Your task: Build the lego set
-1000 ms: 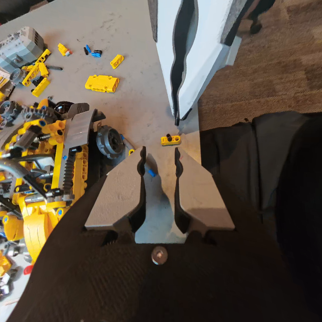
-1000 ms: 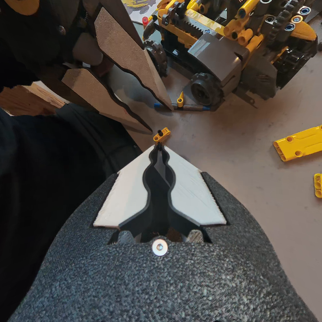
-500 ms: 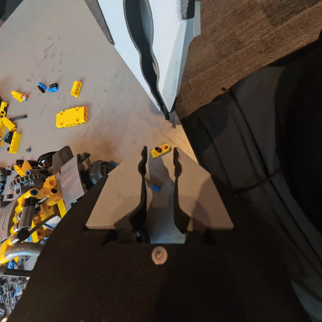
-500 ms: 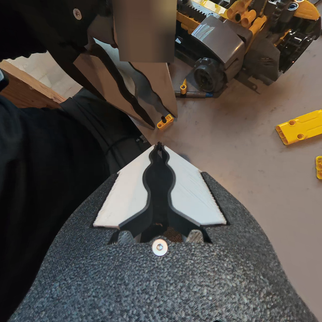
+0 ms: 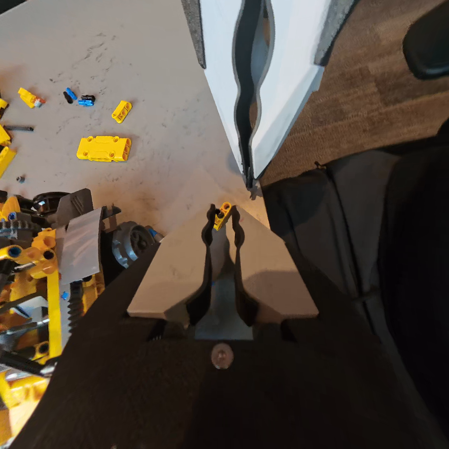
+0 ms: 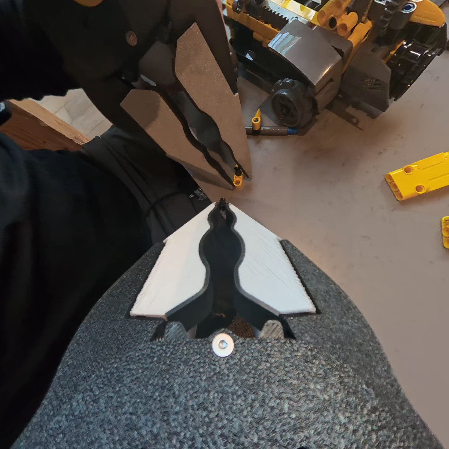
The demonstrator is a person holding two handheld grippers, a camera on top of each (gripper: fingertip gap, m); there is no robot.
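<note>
My left gripper [image 5: 223,211], with tan fingers, is shut on a small yellow connector [image 5: 221,217] that has a black pin in it. It holds the connector at the table's near edge. The same gripper [image 6: 241,181] and connector [image 6: 238,180] show in the right wrist view. My right gripper [image 6: 221,206], with white fingers, is shut on a small black pin [image 6: 221,202] at its very tip. It hovers just short of the yellow connector, tip to tip with the left gripper. The right gripper also shows in the left wrist view [image 5: 250,176].
A yellow and grey brick-built vehicle [image 5: 48,255] with a grey wheel [image 5: 133,243] stands left of the left gripper. A yellow panel [image 5: 104,148], a short yellow beam [image 5: 122,111] and blue and black pins [image 5: 80,98] lie on the table. Brown carpet [image 5: 352,109] and a person's dark clothing [image 5: 364,243] lie past the edge. Left and right tips are no more than a few centimetres apart.
My left gripper has moved onto the yellow connector and closed on it, turning it more upright. My right gripper has stayed shut on the black pin and drawn back a little.
</note>
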